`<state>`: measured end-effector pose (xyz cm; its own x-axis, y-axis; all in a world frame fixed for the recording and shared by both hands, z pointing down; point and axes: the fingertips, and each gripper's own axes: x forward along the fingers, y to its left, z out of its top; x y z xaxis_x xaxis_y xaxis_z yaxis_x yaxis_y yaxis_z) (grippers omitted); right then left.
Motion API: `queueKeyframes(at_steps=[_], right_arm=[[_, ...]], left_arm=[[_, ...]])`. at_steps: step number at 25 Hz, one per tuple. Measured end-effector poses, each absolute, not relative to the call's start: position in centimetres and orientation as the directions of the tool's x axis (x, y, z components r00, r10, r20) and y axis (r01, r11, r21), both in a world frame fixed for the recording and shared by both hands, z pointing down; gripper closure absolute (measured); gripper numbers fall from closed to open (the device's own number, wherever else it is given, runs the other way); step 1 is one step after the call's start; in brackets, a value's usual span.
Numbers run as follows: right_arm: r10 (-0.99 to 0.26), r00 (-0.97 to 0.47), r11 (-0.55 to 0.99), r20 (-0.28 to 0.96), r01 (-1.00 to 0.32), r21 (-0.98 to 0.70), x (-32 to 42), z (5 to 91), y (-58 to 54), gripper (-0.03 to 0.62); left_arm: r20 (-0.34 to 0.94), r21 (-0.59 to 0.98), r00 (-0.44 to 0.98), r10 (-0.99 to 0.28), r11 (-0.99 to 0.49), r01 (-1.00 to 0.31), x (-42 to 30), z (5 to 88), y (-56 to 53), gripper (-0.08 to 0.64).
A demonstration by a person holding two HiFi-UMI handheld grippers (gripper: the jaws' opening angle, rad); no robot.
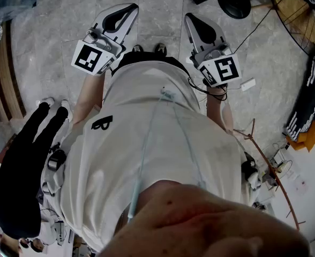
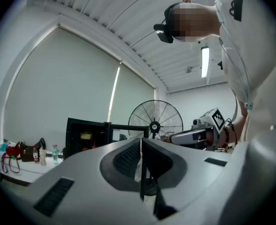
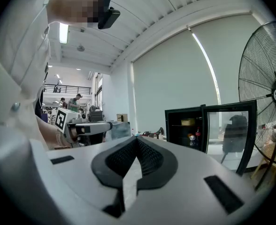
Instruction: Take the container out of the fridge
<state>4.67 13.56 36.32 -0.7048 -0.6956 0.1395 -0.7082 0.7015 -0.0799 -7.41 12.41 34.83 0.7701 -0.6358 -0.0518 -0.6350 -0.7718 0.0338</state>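
Note:
A small black fridge (image 3: 186, 131) stands far off with its glass door (image 3: 229, 131) swung open. On its top shelf sits a yellowish container (image 3: 188, 122), with bottles (image 3: 191, 138) on the shelf below. The left gripper view also shows the fridge (image 2: 84, 139) and the container (image 2: 86, 136). My left gripper (image 1: 128, 9) and right gripper (image 1: 191, 19) are held in front of my body, side by side, both shut and empty. In their own views the left gripper's jaws (image 2: 141, 146) and the right gripper's jaws (image 3: 137, 144) are pressed together, far from the fridge.
A large pedestal fan (image 3: 269, 93) stands right of the fridge. A counter (image 2: 20, 168) left of it carries bottles and a bag. Another person in black (image 1: 23, 165) stands to my left on the tiled floor (image 1: 157, 9). Cables and clutter (image 1: 275, 165) lie at the right.

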Motion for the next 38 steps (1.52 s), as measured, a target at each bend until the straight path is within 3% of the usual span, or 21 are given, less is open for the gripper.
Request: queueKeyframes(at_steps=[18, 21, 28, 38], right_arm=[[-0.675, -0.727, 0.717, 0.123, -0.686, -0.124, 5.04, 36.13, 13.05, 0.575], [-0.672, -0.728, 0.718, 0.14, -0.686, -0.12, 5.12, 36.43, 13.07, 0.577], [-0.661, -0.737, 0.73, 0.14, -0.675, -0.104, 4.85, 36.33, 13.12, 0.577], [-0.653, -0.74, 0.731, 0.16, -0.671, -0.123, 5.3, 36.82, 13.38, 0.577]], left_arm=[[-0.04, 0.014, 0.753, -0.657, -0.754, -0.657, -7.32, 34.86, 11.92, 0.539], [-0.053, 0.022, 0.751, -0.658, -0.752, -0.658, -7.22, 34.74, 11.95, 0.451], [-0.057, 0.03, 0.754, -0.654, -0.756, -0.654, -6.81, 34.68, 12.31, 0.429], [-0.068, 0.042, 0.715, -0.696, -0.718, -0.695, -7.49, 34.32, 11.95, 0.337]])
